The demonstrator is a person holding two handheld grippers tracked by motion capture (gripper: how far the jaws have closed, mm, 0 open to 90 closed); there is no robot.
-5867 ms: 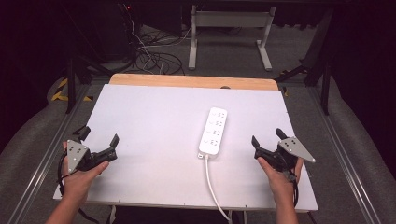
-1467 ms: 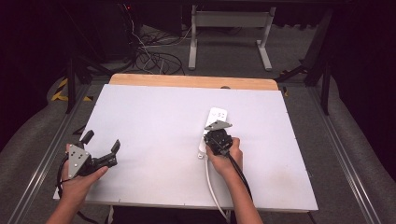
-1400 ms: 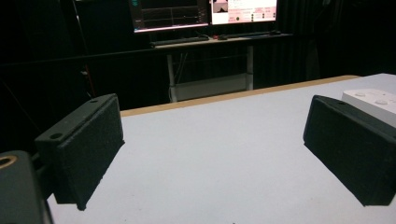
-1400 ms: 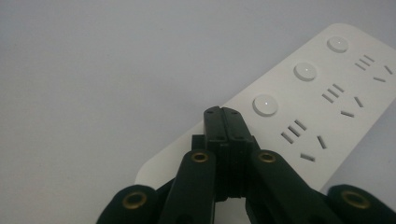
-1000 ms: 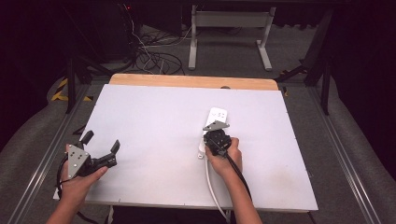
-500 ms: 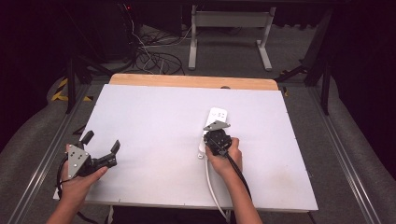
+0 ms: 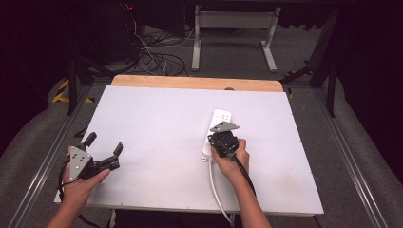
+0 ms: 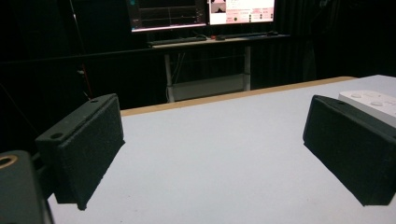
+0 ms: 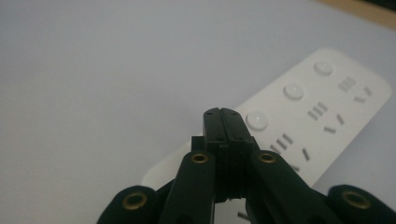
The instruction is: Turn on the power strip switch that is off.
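- White power strip (image 7: 216, 130) lies flat on the white table top (image 7: 157, 123), right of frame centre in high view, long axis running slightly diagonal toward the top of the frame.
- Its white cord (image 7: 216, 187) leaves the near end & runs down to the bottom table edge.
- In right gripper view the strip (image 9: 322, 107) fills centre-right: a row of 3 round white buttons w/ socket slots beside them.
- Right gripper (image 7: 223, 141) sits over the strip's near half, grey three-cornered plate on top, hand behind it coming in from bottom of frame.
- Its jaws are pressed together w/ nothing between them; in right gripper view the tip (image 9: 226, 116) is just left of the nearest round button. Touching the strip or just above it – can't tell.
- Left gripper (image 7: 102, 149) at lower left of high view, near the table's left edge, well apart from the strip, held in left hand (image 7: 83, 183).
- Its jaws are spread wide, empty; in left gripper view the black pads (image 8: 88, 144) stand at the frame's far left & far right w/ bare table between, strip's end (image 8: 373, 102) peeking at right edge.
- Wooden strip (image 7: 197, 83) along the table's far edge; beyond it dark floor w/ cables (image 7: 152, 54) & a grey stand (image 7: 233, 28).
- Left gripper view, top: desk w/ lit monitors (image 8: 205, 9).
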